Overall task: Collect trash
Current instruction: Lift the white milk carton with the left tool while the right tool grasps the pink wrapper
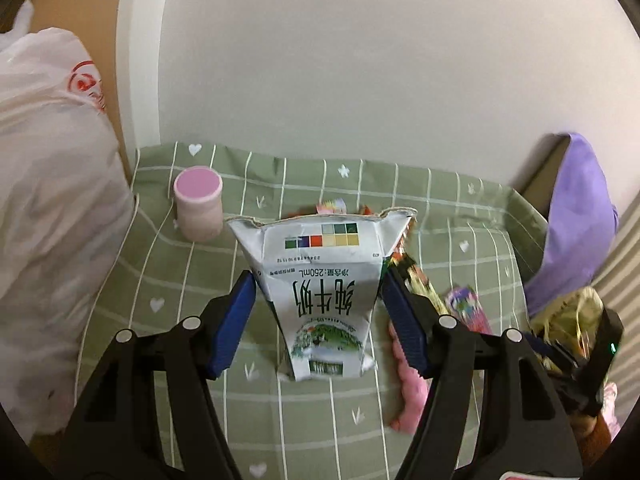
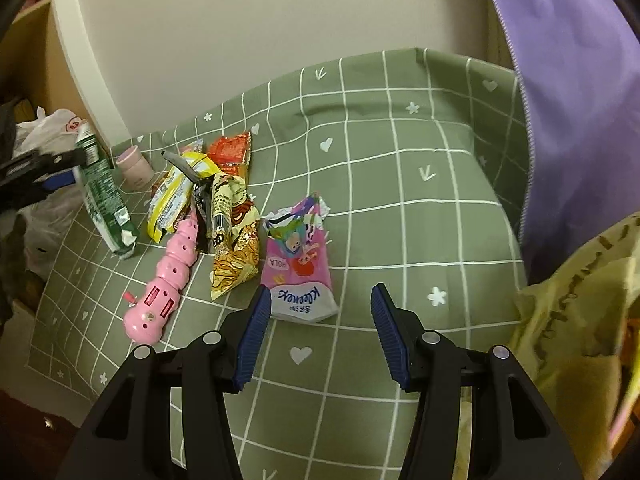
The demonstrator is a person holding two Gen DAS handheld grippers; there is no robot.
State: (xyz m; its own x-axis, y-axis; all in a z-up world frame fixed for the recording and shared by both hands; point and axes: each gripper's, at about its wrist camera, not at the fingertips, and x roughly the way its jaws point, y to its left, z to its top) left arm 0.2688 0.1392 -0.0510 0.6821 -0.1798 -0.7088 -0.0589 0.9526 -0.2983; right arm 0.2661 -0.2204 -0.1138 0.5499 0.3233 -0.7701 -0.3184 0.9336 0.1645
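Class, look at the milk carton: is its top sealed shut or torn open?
Torn open. The milk carton has a ragged, splayed top edge, with its flaps spread wide. Whether any milk remains inside cannot be told.

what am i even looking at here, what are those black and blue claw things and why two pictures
The claws are two handheld grippers; a person holds one in each hand, and each carries a wide-angle camera looking forward along its own fingers. So one picture comes from the left gripper, the other from the right gripper.

The left gripper's blue pads sit on either side of a squashed milk carton, which tilts above a green checked cloth; whether they grip it firmly I cannot tell. The right gripper is open and holds nothing, its fingers just short of a pink tissue pack.

Also on the cloth: snack wrappers, a pink toy and a small pink jar. A white plastic bag sits at the left.
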